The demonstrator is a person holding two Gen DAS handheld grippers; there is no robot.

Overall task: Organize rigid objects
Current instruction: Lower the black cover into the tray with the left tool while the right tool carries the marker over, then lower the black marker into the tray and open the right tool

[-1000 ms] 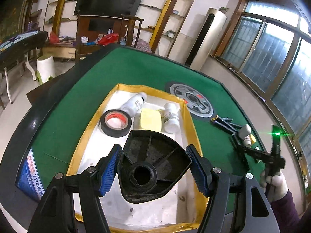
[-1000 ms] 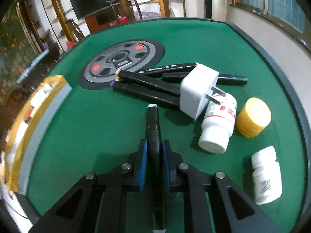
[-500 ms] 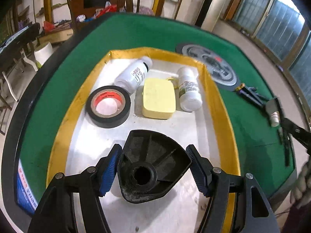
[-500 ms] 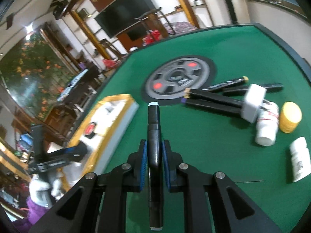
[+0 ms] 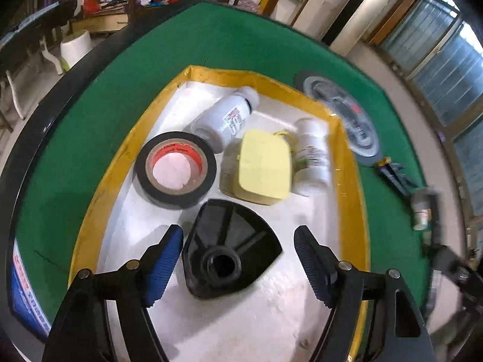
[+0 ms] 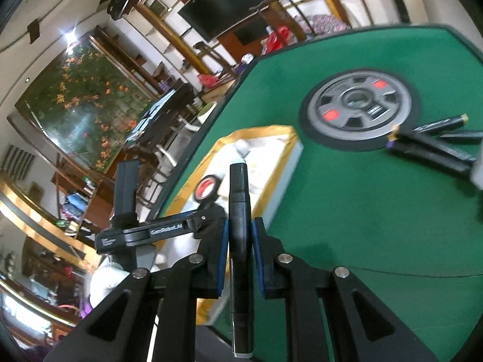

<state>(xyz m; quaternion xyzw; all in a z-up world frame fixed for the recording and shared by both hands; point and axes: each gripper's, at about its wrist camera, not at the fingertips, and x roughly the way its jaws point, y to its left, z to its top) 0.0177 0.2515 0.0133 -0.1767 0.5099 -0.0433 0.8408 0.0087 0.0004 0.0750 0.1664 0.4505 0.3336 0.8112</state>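
Black bracket [image 5: 229, 250] just released by opening left gripper [image 5: 238, 262]; marker [image 6: 240, 235], clenched in right gripper [image 6: 238, 242], risks striking it at the tray [image 5: 350, 187].

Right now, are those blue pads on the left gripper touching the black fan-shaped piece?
Apart. The left wrist view shows white tray between the black piece and both pads.

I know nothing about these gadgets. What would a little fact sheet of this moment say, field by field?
Setting: green table with a yellow-rimmed tray
In tray: tape roll, two white bottles, yellow block, black plastic part
Left gripper: jaws have just been opening; pads clear of the black plastic part, which lies between them
Right gripper: shut on a black marker
Loose on table: more markers
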